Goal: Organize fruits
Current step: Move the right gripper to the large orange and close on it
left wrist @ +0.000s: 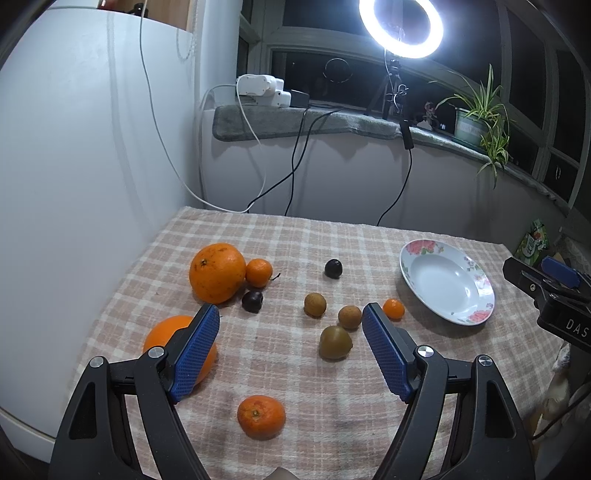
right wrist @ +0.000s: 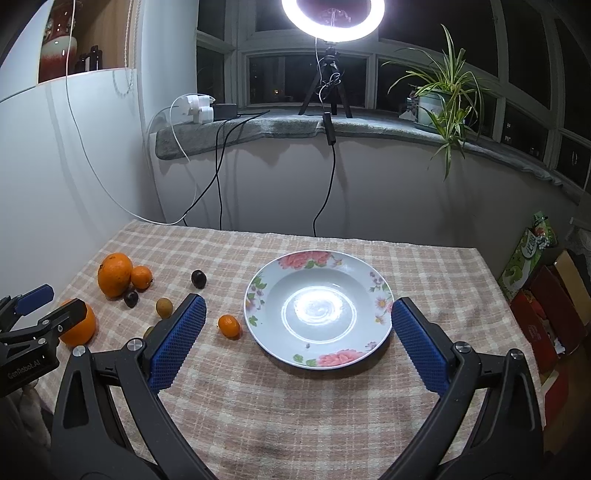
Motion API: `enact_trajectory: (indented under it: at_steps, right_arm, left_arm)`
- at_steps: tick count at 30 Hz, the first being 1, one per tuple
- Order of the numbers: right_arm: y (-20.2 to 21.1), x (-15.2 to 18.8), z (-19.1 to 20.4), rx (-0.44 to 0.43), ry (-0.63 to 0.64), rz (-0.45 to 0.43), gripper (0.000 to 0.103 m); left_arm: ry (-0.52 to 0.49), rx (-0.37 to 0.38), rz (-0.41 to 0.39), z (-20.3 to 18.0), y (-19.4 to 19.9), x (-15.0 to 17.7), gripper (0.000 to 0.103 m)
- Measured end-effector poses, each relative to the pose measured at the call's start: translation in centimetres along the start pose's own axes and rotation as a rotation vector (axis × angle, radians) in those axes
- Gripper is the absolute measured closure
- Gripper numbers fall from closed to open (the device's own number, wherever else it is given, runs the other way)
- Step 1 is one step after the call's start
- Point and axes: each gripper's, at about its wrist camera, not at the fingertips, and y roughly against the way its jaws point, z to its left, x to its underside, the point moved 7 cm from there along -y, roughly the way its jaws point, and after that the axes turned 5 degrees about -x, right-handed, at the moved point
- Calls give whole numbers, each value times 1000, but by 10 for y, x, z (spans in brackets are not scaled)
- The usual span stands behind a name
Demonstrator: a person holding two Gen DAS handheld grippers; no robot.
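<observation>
Everything around my table that I am not sorting.

A ring light [right wrist: 333, 16] glares above the window on a small tripod [right wrist: 327, 86], its black cable [right wrist: 325, 184] trailing down the wall. I see a spider plant [right wrist: 445, 98] in a pot on the grey-padded sill [right wrist: 280, 127], white chargers [right wrist: 199, 107] at its left end (cords dangling), a checked cloth [right wrist: 295, 406] below me, and red boxes [right wrist: 546, 317] beside a green packet [right wrist: 526, 254] off to my right.
</observation>
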Motion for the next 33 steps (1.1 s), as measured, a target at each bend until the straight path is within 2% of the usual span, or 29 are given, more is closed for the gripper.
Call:
enact_trajectory:
  at_steps: [7, 14, 20, 24, 33]
  right_arm:
    - [-5, 3, 4, -20, 12, 3, 1]
    - [-11, 6, 12, -97, 13, 22, 1]
    - [-23, 5, 32, -192, 25, 50, 1]
    - [-32, 5, 56, -293, 52, 85, 1]
    - [-57, 8, 123, -506, 116, 191, 1]
  left_arm:
    - [13, 0, 8, 7, -2, 4, 23]
    - [48, -22, 27, 26, -3, 11, 25]
    - [102, -55, 44, 54, -3, 21, 26]
    - [138, -72, 65, 73, -4, 31, 27]
    - [233, -41, 129, 99, -15, 46, 31]
